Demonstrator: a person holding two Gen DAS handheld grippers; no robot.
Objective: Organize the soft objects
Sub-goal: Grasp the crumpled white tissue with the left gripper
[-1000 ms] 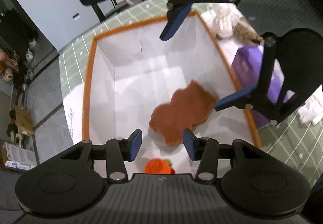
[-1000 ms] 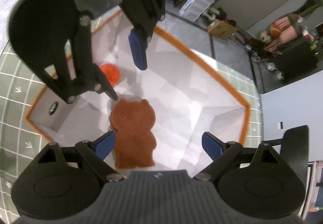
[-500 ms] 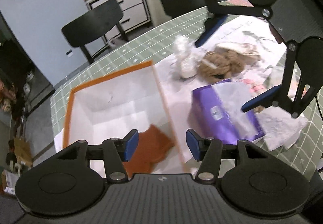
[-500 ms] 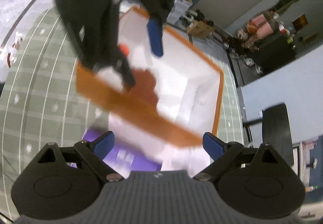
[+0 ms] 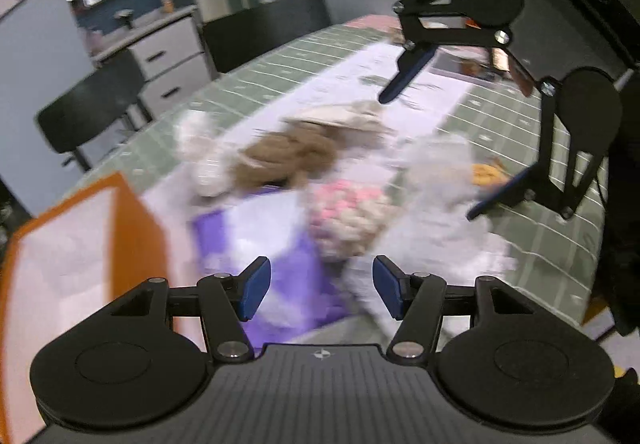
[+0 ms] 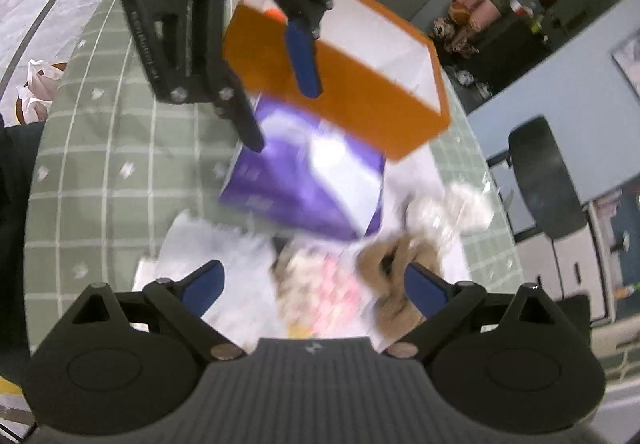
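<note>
Both views are motion-blurred. My left gripper is open and empty above a purple pack. The orange-rimmed white box stands at the left. Beyond the pack lie a pink and cream soft toy, a brown soft toy and a white soft thing. My right gripper is open and empty above the pink toy, with the brown toy by its right finger. The purple pack and the box lie beyond. The left gripper hangs over them. The right gripper also shows in the left wrist view.
The green gridded table holds white paper or plastic sheets. Black chairs stand at the table's far edge, with a chest of drawers behind. Another chair shows at the right in the right wrist view.
Both grippers have left the box, where the brown bear-shaped toy lay, and swung over to the pile of soft things beside the purple pack. Both stay open.
</note>
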